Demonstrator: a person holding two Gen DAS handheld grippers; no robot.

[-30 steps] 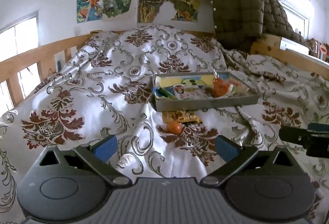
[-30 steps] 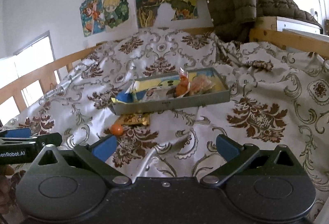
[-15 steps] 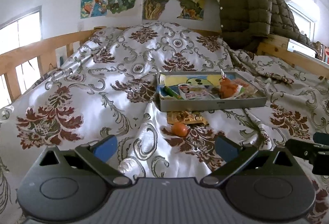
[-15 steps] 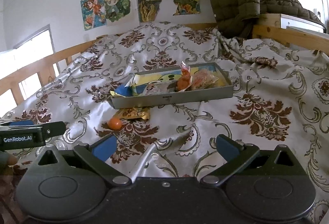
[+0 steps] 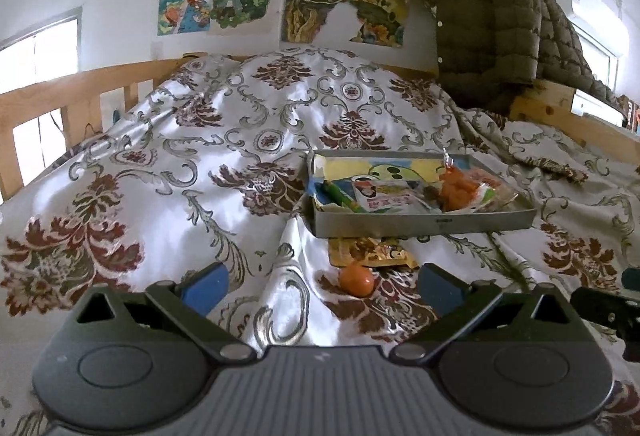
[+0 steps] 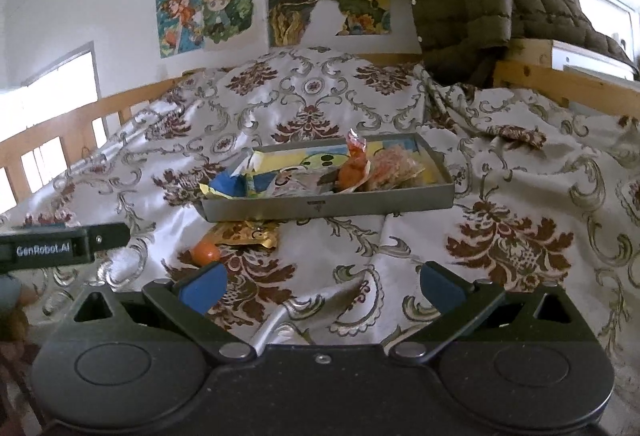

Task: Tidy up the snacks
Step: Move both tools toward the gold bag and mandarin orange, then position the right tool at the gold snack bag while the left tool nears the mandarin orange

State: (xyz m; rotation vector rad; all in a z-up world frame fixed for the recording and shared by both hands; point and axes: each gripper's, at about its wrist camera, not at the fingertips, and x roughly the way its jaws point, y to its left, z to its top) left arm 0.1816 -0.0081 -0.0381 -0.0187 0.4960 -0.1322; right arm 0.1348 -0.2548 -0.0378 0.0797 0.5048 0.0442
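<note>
Both grippers hang over the near part of the bedspread (image 5: 168, 163) with nothing between their fingers. The left gripper (image 5: 322, 286) has its jaws spread wide, and so does the right gripper (image 6: 322, 282).

Most of the snacks already lie in the tray, so the step in hand looks like gathering the two stragglers. The next move probably calls for the left gripper to go forward and down, bracket one of them and close gently, since the soft, rumpled cloth gives little support.

Closest to the left gripper is a small orange ball-shaped snack (image 5: 356, 278), lying on the bedspread just ahead of the fingertips and slightly toward the right finger. In the right wrist view the same orange snack (image 6: 205, 252) lies beyond the right gripper's left finger, off its centre line. Just behind it, a flat yellow packet (image 5: 370, 254) rests against the near wall of the grey tray (image 5: 424, 226).

The tray sits farther up the bedspread, toward its middle, holding several wrapped snacks, an orange-wrapped one (image 6: 352, 171) standing upright among them.
</note>
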